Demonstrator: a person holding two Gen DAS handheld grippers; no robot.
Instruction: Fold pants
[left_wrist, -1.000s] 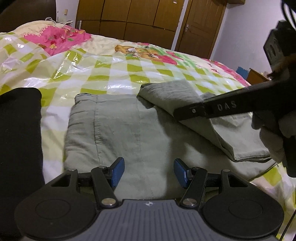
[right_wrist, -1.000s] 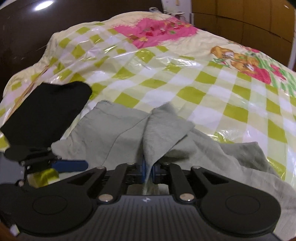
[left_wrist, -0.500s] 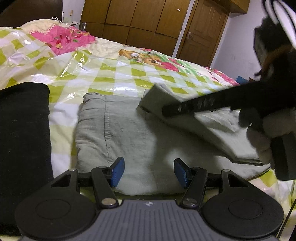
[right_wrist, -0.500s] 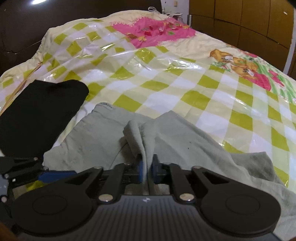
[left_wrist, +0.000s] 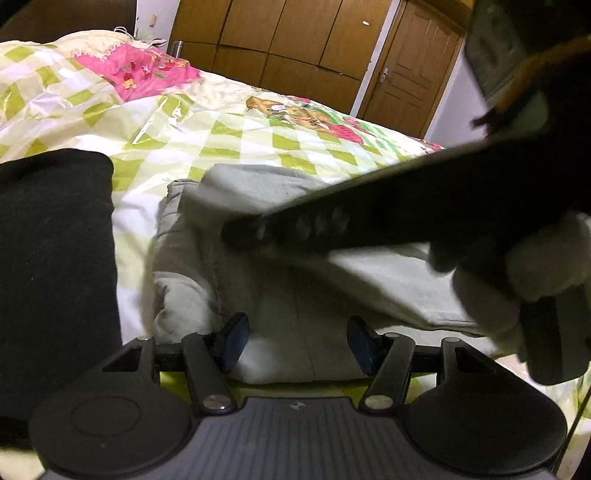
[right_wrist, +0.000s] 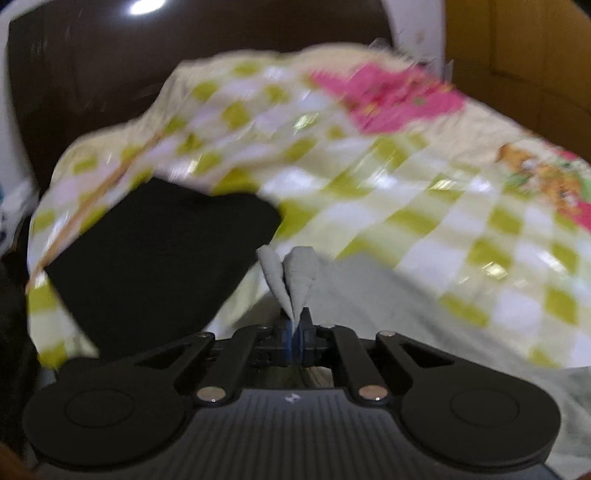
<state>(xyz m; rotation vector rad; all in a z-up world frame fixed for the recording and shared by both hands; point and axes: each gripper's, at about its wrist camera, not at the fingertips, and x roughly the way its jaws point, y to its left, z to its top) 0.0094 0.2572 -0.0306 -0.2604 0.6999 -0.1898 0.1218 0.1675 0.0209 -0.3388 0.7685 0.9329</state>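
Item: pants, grey-green, soft woven cloth. Location: flat on the checked bedspread, spread directly ahead of the left gripper's jaws, near edge lying just between and beyond its fingertips. A black cloth lies to the left of those jaws, just beside the pants.

Left gripper: jaws stand partly open, nothing between the pads; cloth lies beneath and ahead, not pinched. It hangs low over the near edge.

Right gripper: jaws nearly closed, pinching a thin fold of the pants; two peaks of grey cloth stand up just ahead of the pads. In the left view its arm crosses over the garment from the right, the lifted flap trailing under it. Frames are motion-blurred.

Step in hand, judged: carrying the held end across the body of the pants to lay one half on the other.

Handling notes, judged: keep the pinch firm until the flap's edge meets the far-left edge; travel low so the cloth lays down without a trapped ridge; the left gripper could press the near edge to stop the lower layer dragging.

Orientation: long axis appears to run left to right across the left jaws; which end is the waist cannot be told.
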